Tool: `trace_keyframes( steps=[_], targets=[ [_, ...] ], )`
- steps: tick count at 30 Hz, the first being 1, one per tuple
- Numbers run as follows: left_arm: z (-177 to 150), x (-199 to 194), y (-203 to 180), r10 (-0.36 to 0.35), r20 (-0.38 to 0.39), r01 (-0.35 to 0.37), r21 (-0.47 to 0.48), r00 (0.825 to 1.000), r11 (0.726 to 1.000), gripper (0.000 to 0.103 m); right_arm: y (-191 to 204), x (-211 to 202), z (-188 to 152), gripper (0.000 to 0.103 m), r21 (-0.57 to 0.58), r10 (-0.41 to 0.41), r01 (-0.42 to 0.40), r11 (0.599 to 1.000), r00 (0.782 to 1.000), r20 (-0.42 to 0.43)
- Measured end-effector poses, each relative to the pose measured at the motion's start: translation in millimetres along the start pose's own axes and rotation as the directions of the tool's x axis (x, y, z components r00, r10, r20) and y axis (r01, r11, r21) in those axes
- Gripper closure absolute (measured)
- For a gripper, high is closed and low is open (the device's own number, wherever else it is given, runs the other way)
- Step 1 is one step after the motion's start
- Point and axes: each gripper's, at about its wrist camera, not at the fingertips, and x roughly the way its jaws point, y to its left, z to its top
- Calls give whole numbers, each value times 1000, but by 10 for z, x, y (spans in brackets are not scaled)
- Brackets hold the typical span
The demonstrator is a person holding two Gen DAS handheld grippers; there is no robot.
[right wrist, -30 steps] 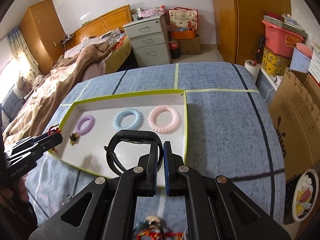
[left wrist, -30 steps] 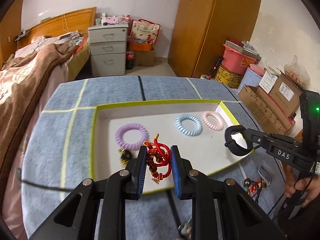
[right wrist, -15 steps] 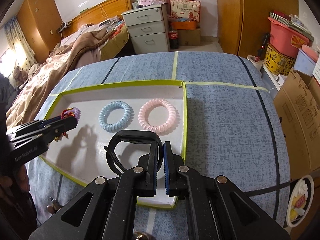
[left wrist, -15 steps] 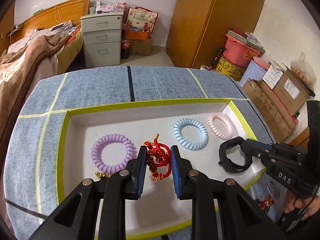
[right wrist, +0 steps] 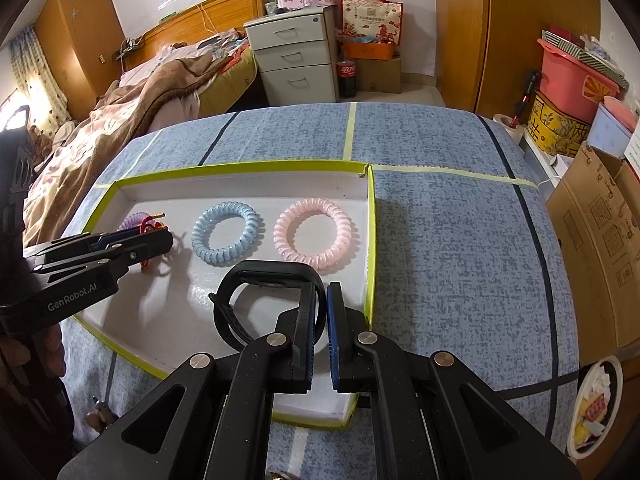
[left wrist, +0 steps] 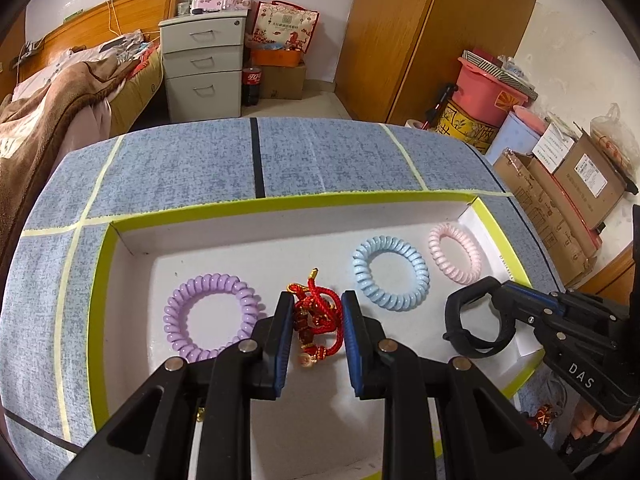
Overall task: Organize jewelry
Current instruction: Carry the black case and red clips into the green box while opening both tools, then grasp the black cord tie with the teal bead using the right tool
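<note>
A white tray with a yellow-green rim (left wrist: pixel 280 204) (right wrist: pixel 240 168) lies on the blue table. In it lie a purple coil ring (left wrist: pixel 210 316) (right wrist: pixel 134 220), a blue coil ring (left wrist: pixel 390 272) (right wrist: pixel 226 234) and a pink coil ring (left wrist: pixel 454 252) (right wrist: pixel 316 234). My left gripper (left wrist: pixel 314 320) (right wrist: pixel 160 240) is shut on a red cord bracelet (left wrist: pixel 316 314) and holds it over the tray between the purple and blue rings. My right gripper (right wrist: pixel 322 312) (left wrist: pixel 494 296) is shut on a black wristband (right wrist: pixel 260 300) (left wrist: pixel 476 322) above the tray's near right part.
More small jewelry (left wrist: pixel 542 416) lies on the table near the tray's front right corner. A bed (right wrist: pixel 120 112), a grey drawer unit (right wrist: pixel 296 60), a wardrobe (left wrist: pixel 432 32) and cardboard boxes (left wrist: pixel 568 196) stand beyond the table edges.
Both grippers have moved forward over the tray with their loads. The red bracelet now hangs between the purple and blue rings, and the black wristband sits nearer the pink ring.
</note>
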Motion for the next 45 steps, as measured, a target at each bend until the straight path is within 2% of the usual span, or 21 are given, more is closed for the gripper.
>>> trace_keyframes(
  steps=[7,11,17,23,24,28,39,45],
  targets=[
    [-11,21,-26,-3,-5,3,3,1000,1000,76,6,19,9,97,-11,-3,3,1000,1000,1],
    [-9,20,-32,-2,-4,2,5,1000,1000,66,15,22,1,97,-5,-5,5,1000,1000,4],
    [-22,11,-35,-9,-2,9,7,1000,1000,64,-8,6,-16,96,0,0,0,1000,1000,8],
    [-56,-38,-52,-17,4,17,13,1000,1000,59,6,-35,-36,89,-2,16,-16,1000,1000,21],
    [-64,-56,-59,-19,7,19,15,1000,1000,57,1,-47,-41,85,1,23,-23,1000,999,24],
    [-108,-166,-86,-16,25,15,18,1000,1000,52,0,-153,-80,74,6,48,-49,999,997,52],
    [-360,-678,-50,-32,119,32,-3,992,999,52,-4,-523,-344,73,16,78,-80,997,991,110],
    [-601,-866,-14,-33,138,35,-14,990,999,51,-22,-643,-540,73,18,100,-102,995,988,119]
  ],
)
